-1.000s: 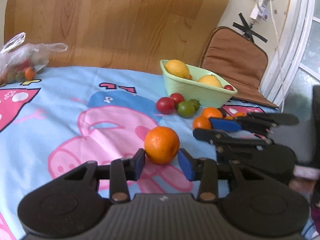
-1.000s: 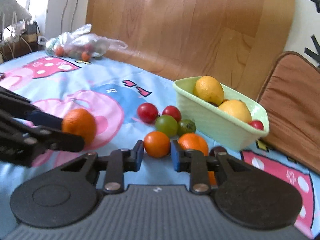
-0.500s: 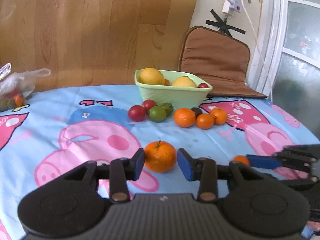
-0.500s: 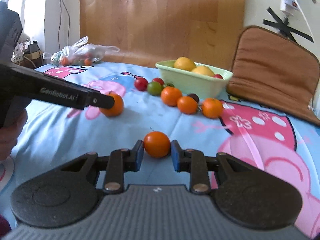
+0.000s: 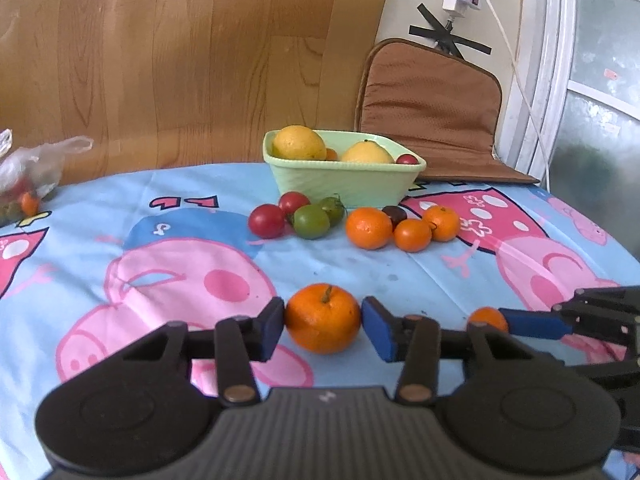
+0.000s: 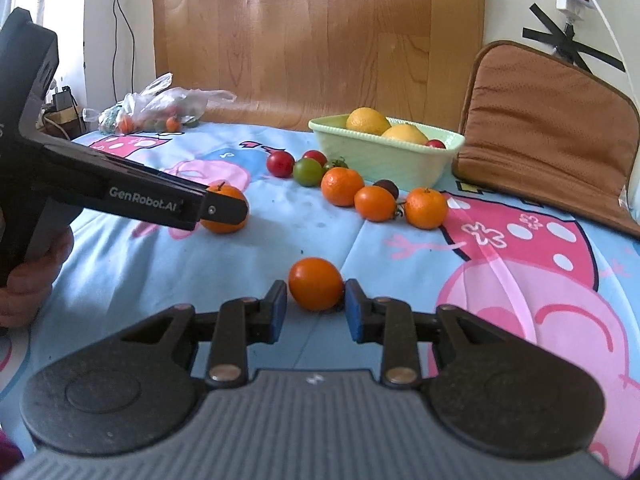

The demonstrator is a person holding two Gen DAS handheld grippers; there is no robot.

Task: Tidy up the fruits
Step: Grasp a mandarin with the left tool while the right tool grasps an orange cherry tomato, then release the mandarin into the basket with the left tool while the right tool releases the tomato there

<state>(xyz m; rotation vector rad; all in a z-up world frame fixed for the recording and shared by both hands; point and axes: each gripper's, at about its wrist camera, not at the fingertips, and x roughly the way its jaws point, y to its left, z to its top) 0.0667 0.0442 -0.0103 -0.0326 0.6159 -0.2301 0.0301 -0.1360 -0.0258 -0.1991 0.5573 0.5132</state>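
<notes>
A big orange [image 5: 322, 319] with a stalk rests on the cartoon tablecloth between the blue pads of my left gripper [image 5: 323, 320]. Its jaws are opening; the left pad still touches the peel and the right pad stands just off it. My right gripper [image 6: 316, 304] is shut on a small smooth orange fruit [image 6: 315, 289] low over the cloth. The right wrist view shows the left gripper [image 6: 224, 208] from the side, at the big orange [image 6: 222, 216]. A pale green bowl [image 5: 344, 186] at the back holds two lemons and small red fruit.
In front of the bowl lies a row of red tomatoes [image 5: 266, 221], green tomatoes [image 5: 311, 221], three mandarins [image 5: 368, 227] and a dark fruit. A plastic bag of fruit [image 6: 160, 110] sits far left. A brown cushion [image 6: 548, 128] leans behind the bowl at right. A hand [image 6: 28, 276] holds the left gripper.
Both grippers drew back from the fruit row near the bowl toward the near part of the table, each carrying its fruit. The left jaws have since widened around the big orange.
</notes>
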